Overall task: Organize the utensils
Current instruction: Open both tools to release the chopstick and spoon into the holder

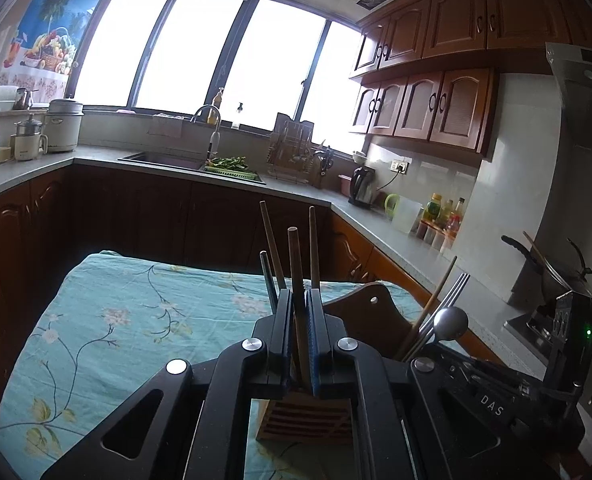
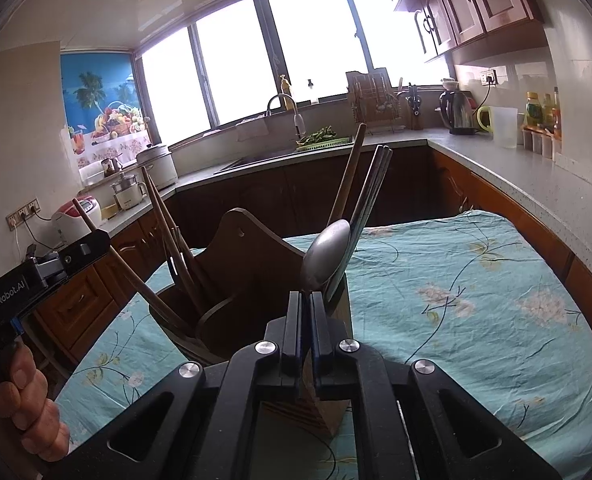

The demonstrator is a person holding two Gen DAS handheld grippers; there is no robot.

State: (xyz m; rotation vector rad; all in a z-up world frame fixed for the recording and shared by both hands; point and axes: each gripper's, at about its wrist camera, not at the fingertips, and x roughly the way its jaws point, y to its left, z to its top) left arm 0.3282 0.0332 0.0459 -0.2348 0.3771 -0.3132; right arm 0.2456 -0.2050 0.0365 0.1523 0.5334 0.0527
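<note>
The left gripper (image 1: 299, 300) pinches one wooden chopstick (image 1: 294, 264) that stands upright between its pads, over the wooden utensil holder (image 1: 308, 416). The gripper's frame hides the chopstick's lower end and most of the holder. Beside that chopstick, more chopsticks (image 1: 271, 240) rise from the holder; their bases are hidden too.

The right gripper (image 2: 304, 304) has its jaws pressed almost together, close against the holder (image 2: 320, 400). Just beyond its tips stands a metal spoon (image 2: 326, 254), bowl up; whether the pads nip its stem cannot be made out. Behind the spoon in the holder lean a fork (image 2: 370, 192) and a wooden handle (image 2: 350, 172).

At that view's left edge a hand (image 2: 23, 400), partly cut off, grips the other tool.

The holder stands on a teal floral cloth (image 2: 476, 300); beyond it run the grey counter (image 2: 536, 176), sink and bright windows.
</note>
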